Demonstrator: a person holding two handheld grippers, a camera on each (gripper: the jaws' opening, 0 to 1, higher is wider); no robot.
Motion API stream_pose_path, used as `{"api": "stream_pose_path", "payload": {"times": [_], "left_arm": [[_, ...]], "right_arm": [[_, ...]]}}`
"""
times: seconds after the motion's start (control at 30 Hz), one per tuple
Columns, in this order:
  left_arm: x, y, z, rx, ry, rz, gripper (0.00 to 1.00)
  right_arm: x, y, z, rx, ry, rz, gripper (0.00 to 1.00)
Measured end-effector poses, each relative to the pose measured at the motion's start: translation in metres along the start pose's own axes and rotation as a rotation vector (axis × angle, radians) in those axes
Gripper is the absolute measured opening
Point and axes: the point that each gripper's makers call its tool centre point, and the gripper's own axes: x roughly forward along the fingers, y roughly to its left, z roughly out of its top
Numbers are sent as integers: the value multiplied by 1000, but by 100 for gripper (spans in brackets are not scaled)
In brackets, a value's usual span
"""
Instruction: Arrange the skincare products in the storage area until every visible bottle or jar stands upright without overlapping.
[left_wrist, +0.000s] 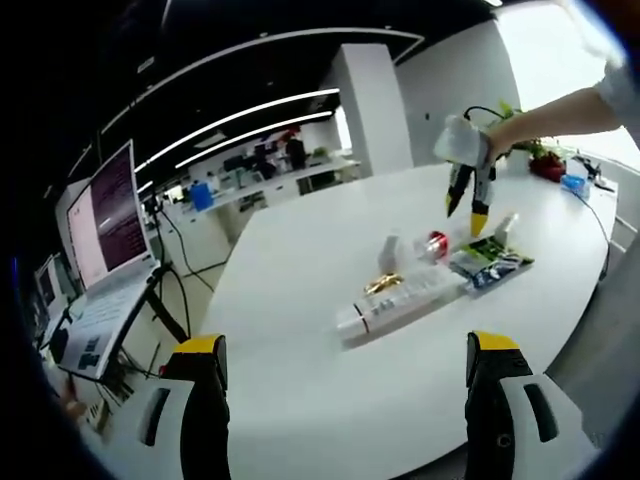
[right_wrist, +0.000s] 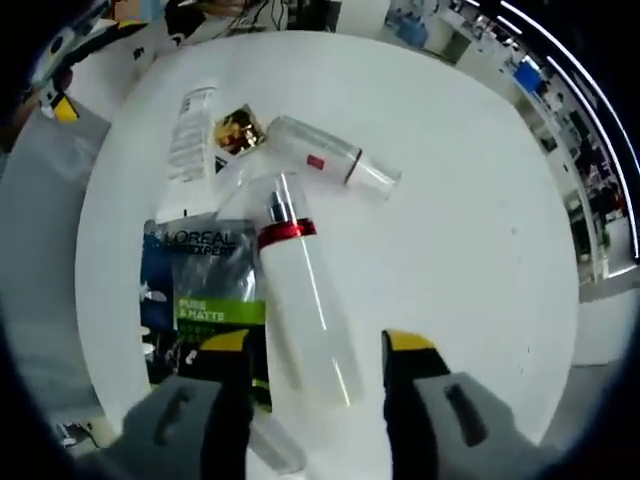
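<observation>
Several skincare products lie flat in a cluster on the round white table (left_wrist: 300, 250). A white bottle with a red collar (right_wrist: 305, 310) lies lengthwise, its base between the fingers of my open right gripper (right_wrist: 316, 345), which do not touch it. Beside it sit a L'Oreal sachet (right_wrist: 205, 290), a gold-capped jar (right_wrist: 238, 130), a printed white tube (right_wrist: 190, 135) and a pale bottle (right_wrist: 325, 160) on its side. In the left gripper view, the right gripper (left_wrist: 468, 218) hovers just over the red-collared bottle (left_wrist: 435, 243), held by a person's arm. My left gripper (left_wrist: 346, 345) is open, short of the long tube (left_wrist: 400, 300).
An open laptop (left_wrist: 110, 230) stands on a stand left of the table. Red items (left_wrist: 545, 165) and a blue box (left_wrist: 573, 183) sit at the table's far right, by cables. Office desks fill the background. The table edge curves close to the left gripper.
</observation>
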Motion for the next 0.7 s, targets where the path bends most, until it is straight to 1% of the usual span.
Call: {"api": "stream_pose_path", "payload": {"times": [0.07, 0.13, 0.23, 0.33, 0.47, 0.53, 0.57, 0.67, 0.7], "left_arm": [[0, 1, -1, -1, 4, 2, 97], [0, 1, 1, -12, -6, 2, 97], [0, 2, 2, -21, -14, 5, 97], [0, 2, 1, -22, -6, 6, 97], [0, 2, 0, -23, -4, 5, 97], [0, 2, -1, -24, 1, 2, 97], [0, 3, -1, -22, 2, 6, 97], [0, 4, -1, -22, 2, 11, 97], [0, 3, -1, -22, 3, 10, 97]], "right_arm": [[4, 0, -1, -11, 15, 16, 50], [7, 1, -1, -19, 30, 42, 46], [12, 1, -2, -35, 56, 57, 42], [15, 2, 0, -48, 70, 77, 41], [19, 4, 3, -87, 93, 102, 40], [22, 6, 6, -122, 98, 116, 38], [23, 6, 6, -125, 117, 121, 37], [24, 5, 10, -165, 136, 121, 35], [25, 6, 10, -175, 147, 137, 34]]}}
